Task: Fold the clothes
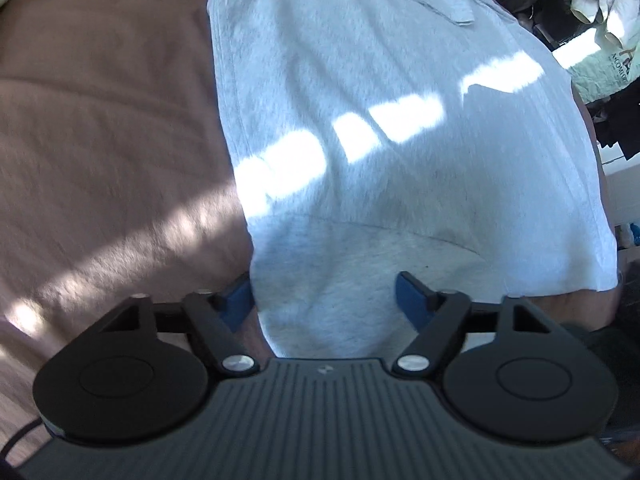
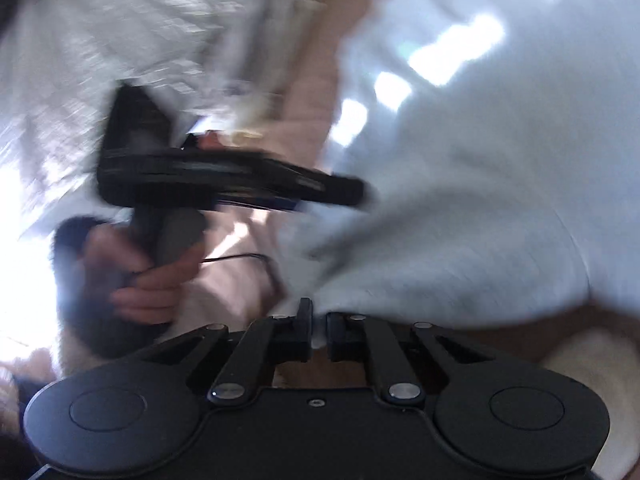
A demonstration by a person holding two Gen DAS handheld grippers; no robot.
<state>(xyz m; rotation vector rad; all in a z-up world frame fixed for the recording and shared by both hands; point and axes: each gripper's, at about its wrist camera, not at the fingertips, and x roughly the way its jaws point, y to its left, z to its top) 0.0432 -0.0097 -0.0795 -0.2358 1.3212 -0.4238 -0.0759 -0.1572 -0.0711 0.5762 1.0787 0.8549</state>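
A light grey shirt (image 1: 392, 128) lies flat on a pinkish-brown bed (image 1: 104, 128), collar at the far end, hem nearest. Bare bedding lies open along its left edge; on the right the shirt runs almost to the bed's edge, with piled clothes (image 1: 600, 12) beyond.

The left tool (image 1: 324, 300) stands open astride the hem's left corner, blue pads apart.

Only the blurred right wrist view shows the right tool (image 2: 318, 326) pinched shut on the shirt's near edge, and a hand (image 2: 148, 276) gripping the left tool's handle.
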